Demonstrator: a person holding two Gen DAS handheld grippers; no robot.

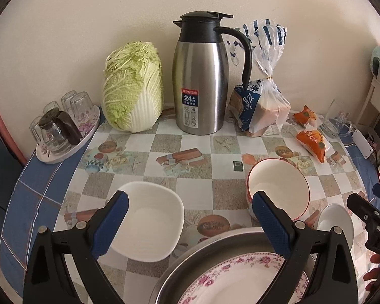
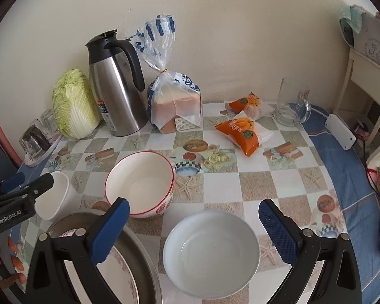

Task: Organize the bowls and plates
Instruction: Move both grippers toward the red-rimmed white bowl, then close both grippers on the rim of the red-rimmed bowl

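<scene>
A square white bowl [image 1: 149, 223] sits on the table just ahead of my left gripper [image 1: 190, 223], which is open and empty above it. A red-rimmed round bowl [image 1: 278, 190] stands to its right; it also shows in the right wrist view [image 2: 141, 182]. A floral plate [image 1: 240, 278] lies inside a steel plate [image 1: 190, 261] at the near edge. A small round white bowl [image 2: 210, 253] sits between the fingers of my right gripper [image 2: 192, 230], which is open and empty. The left gripper [image 2: 25, 192] shows at the left of the right wrist view.
At the back stand a napa cabbage [image 1: 131, 86], a steel thermos jug [image 1: 200, 76], a bread bag [image 1: 261, 101], two orange snack packs [image 2: 240, 131], a glass mug [image 2: 291, 103] and a tray of upturned glasses [image 1: 63, 126]. A white power strip [image 2: 339, 131] lies right.
</scene>
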